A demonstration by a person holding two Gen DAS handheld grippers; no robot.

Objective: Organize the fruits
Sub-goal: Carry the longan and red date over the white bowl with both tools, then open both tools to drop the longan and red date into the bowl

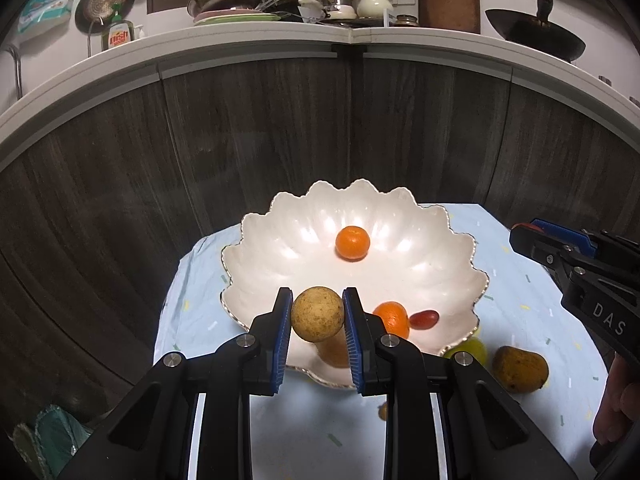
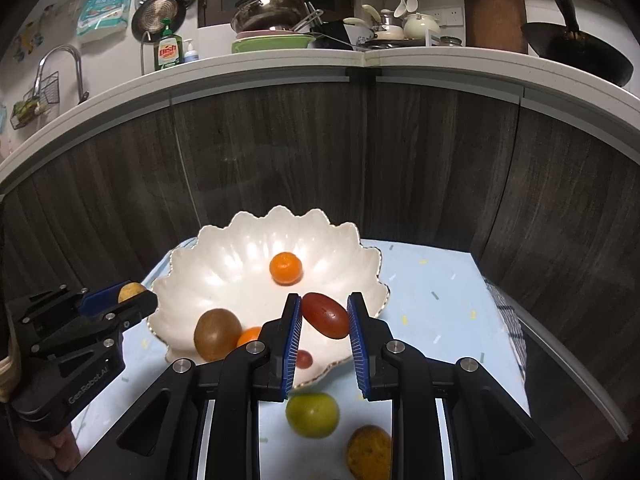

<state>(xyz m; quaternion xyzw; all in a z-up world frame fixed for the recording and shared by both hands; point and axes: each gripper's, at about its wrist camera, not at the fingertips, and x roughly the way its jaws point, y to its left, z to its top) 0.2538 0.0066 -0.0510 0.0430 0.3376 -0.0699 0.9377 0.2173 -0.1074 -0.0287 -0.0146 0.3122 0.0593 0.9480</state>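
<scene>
Two grippers: both of yours are loaded, one fruit each.
Left gripper (image 1: 317, 314): your blue pads are clenched on a round tan fruit (image 1: 317, 313), held above the near rim of the bowl.
Right gripper (image 2: 325, 316): it is grasping an oval red fruit (image 2: 325, 315), tilted between the pads, over the near right part of the bowl.
Bowl (image 1: 400, 204): a white scalloped dish standing on the pale blue cloth (image 1: 528, 292), in front of the dark wood cabinet fronts (image 1: 256, 128).
In the bowl, far side: one orange mandarin (image 1: 352, 243) lies alone toward the back.
In the bowl, near side: a second mandarin (image 1: 394, 319) sits just beside a small red fruit (image 1: 424, 319); in your right wrist view a brown kiwi-like fruit (image 2: 217, 334) shows by that mandarin, at the near left rim.
On the cloth: a green round fruit (image 2: 312, 415) lies just outside the near rim, and a rough yellow-brown fruit (image 1: 519, 369) rests beside it, further from the bowl.
Each gripper in the other's view: your right one enters at the right edge of the left wrist view; your left one, with the tan fruit showing between its pads, sits at the left edge of the right wrist view.
Behind: a white counter (image 2: 440, 60) carries pots, a dish soap bottle (image 2: 168, 51) and a black wok (image 2: 580, 54).
</scene>
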